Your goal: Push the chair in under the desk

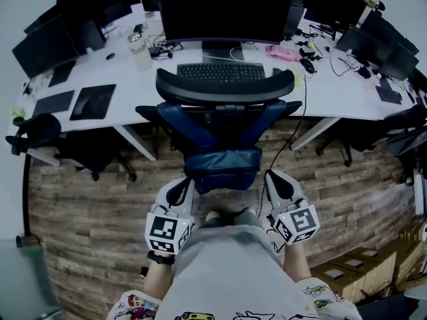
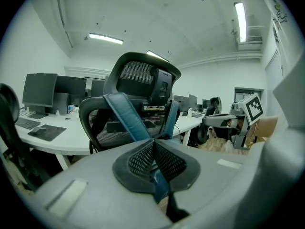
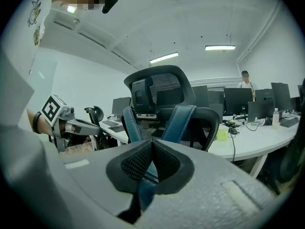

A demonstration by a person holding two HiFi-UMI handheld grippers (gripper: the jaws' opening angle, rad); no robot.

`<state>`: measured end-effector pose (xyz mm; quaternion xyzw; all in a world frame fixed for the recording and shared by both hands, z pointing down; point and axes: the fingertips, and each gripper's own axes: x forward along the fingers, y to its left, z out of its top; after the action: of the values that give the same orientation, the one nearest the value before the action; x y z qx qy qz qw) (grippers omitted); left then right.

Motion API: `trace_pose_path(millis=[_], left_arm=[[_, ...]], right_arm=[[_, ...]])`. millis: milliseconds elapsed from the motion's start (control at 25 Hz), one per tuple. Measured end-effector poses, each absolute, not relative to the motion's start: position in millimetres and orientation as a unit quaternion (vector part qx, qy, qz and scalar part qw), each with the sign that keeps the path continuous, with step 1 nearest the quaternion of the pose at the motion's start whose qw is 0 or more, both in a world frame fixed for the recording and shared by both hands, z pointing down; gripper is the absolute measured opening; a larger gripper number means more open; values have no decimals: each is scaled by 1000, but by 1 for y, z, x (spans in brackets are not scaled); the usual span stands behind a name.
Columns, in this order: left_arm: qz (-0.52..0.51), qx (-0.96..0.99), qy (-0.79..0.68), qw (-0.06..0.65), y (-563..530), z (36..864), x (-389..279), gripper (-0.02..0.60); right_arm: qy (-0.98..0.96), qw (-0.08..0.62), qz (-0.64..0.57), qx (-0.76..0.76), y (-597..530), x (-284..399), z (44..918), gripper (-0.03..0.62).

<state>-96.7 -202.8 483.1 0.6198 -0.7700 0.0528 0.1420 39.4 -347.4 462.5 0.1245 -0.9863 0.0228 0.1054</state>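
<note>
A black mesh office chair (image 1: 223, 122) with blue back straps stands facing the white desk (image 1: 333, 92), its seat partly under the desk edge. My left gripper (image 1: 188, 183) and right gripper (image 1: 269, 177) are both shut and empty. They sit low behind the chair's blue lower back, one on each side; I cannot tell whether they touch it. In the left gripper view the chair back (image 2: 138, 104) rises just ahead of the shut jaws, with the right gripper (image 2: 224, 120) off to the side. The right gripper view shows the chair (image 3: 167, 104) and the left gripper (image 3: 76, 125).
A monitor (image 1: 225, 9), keyboard (image 1: 221, 72) and bottle (image 1: 139, 51) sit on the desk. A cable (image 1: 293, 139) hangs beside the chair. Other chairs stand at left (image 1: 40, 135) and right (image 1: 400, 139). Cardboard boxes (image 1: 360, 265) lie lower right. A person (image 3: 245, 82) stands far off.
</note>
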Motion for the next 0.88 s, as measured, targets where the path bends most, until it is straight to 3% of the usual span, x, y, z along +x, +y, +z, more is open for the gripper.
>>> trace_pose_path(millis=[880], left_arm=[[52, 615, -774, 138, -203, 481, -104, 11]], right_arm=[[-986, 104, 27, 129, -350, 35, 461, 0]])
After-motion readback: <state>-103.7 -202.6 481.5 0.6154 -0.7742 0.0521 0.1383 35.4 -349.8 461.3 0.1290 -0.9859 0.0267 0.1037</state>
